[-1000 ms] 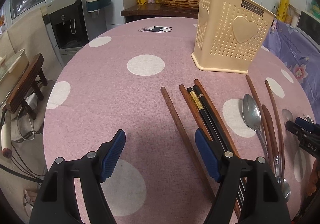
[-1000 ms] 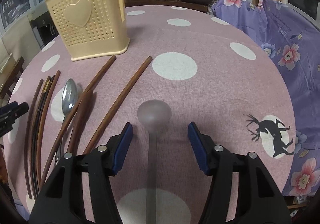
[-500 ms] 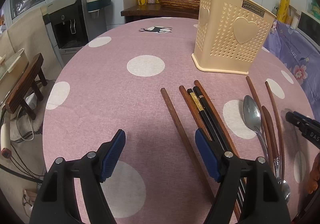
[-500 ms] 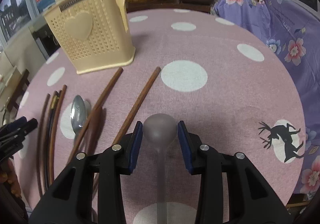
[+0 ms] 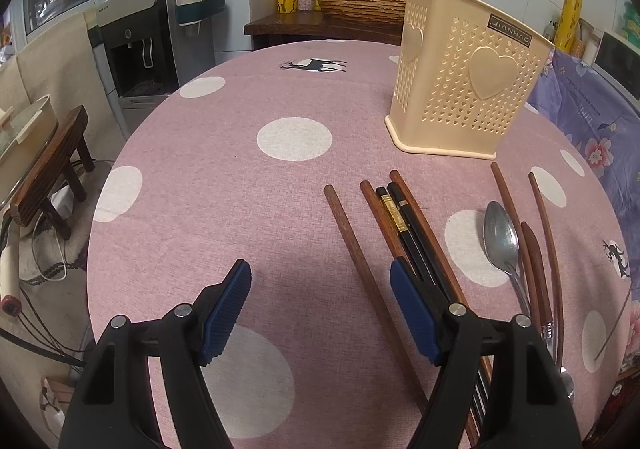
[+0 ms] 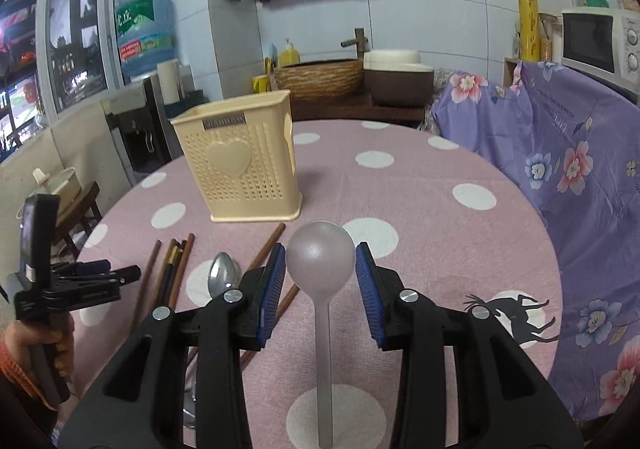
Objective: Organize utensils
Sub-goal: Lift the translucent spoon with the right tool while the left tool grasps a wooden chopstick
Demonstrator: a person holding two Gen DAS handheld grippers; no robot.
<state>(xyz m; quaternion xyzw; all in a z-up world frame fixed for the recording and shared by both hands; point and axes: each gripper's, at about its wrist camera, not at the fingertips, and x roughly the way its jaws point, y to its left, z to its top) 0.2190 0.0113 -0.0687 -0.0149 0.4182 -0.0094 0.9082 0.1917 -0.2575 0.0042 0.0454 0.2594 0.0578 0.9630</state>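
My right gripper (image 6: 321,277) is shut on the bowl of a grey frosted spoon (image 6: 320,263) and holds it lifted above the pink dotted table, handle pointing back toward me. The cream perforated utensil holder (image 6: 240,169) stands upright ahead and slightly left of it; it also shows in the left wrist view (image 5: 464,89). My left gripper (image 5: 320,305) is open and empty, low over the table. Between and beside its fingers lie brown and black chopsticks (image 5: 404,225). A metal spoon (image 5: 500,237) and wooden utensils (image 5: 536,261) lie to their right.
The round table (image 5: 240,177) drops off at left toward a wooden stool (image 5: 48,173) and a water dispenser (image 5: 136,45). A purple floral cloth (image 6: 560,169) covers furniture at right. A counter with a basket (image 6: 320,77) stands behind the table.
My right gripper closed on the grey spoon's bowl and lifted it off the table, tilting up toward the holder. The left gripper stayed open and nearly still.
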